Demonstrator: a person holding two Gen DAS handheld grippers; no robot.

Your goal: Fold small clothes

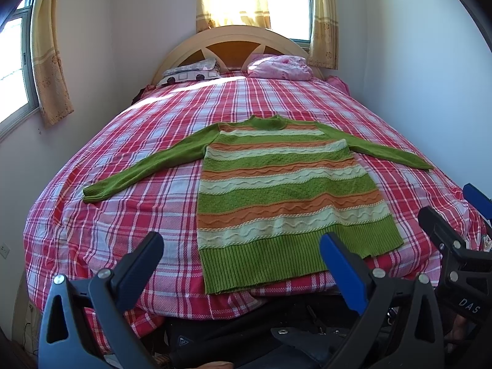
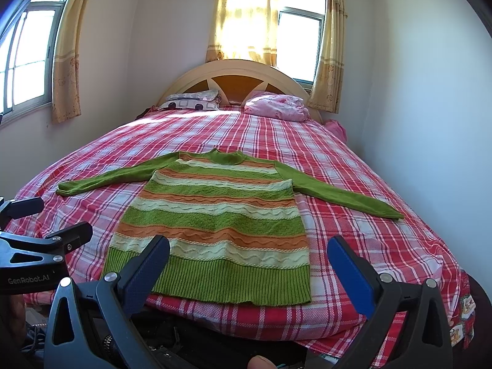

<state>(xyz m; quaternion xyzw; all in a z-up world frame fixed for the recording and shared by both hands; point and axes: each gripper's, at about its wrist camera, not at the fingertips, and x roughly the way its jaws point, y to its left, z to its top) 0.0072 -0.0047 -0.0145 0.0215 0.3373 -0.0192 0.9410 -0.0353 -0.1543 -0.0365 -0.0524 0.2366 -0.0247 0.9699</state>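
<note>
Left gripper [image 1: 243,264] and right gripper [image 2: 249,264] both hover with fingers spread wide, empty, just off the foot of the bed [image 1: 147,190]. The striped knit sweater [image 1: 283,190] lies flat on the plaid bedspread, hem nearest the grippers, collar toward the headboard [image 1: 233,43], sleeves splayed out sideways.

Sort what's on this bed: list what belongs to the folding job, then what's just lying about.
For the job:
striped sweater, spread flat, sleeves out
left gripper, open
right gripper, open

Lying about:
patterned pillow by the headboard
pink pillow by the headboard
plaid bedsheet under the sweater
</note>
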